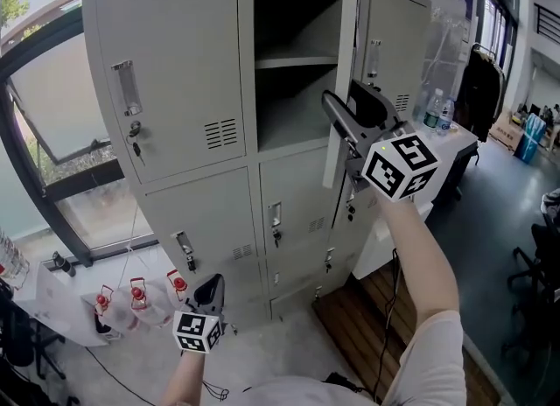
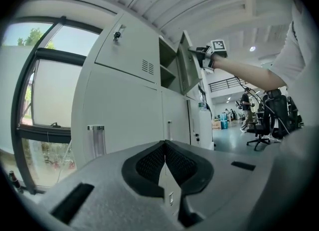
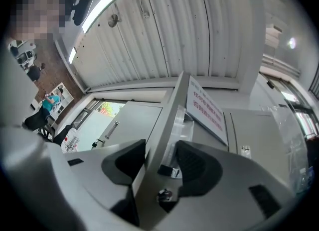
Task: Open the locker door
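Your right tongs (image 3: 160, 163) straddle the open locker door (image 3: 167, 120) edge, closing (not yet clamped). Your left tongs (image 2: 165, 161) hang low, together, empty.

Pale grey steel locker (image 1: 175, 63), open top compartment (image 1: 293, 10): all shadow up there, its back wall can't be made out. White notice with red print (image 3: 207, 110), lettering too small and slanted to read. Distant standing person (image 2: 246, 100), too small for detail.

Bright daylight comes through the window (image 1: 61, 107); fisheye distortion bends the edges, and both gripper views have black corners.
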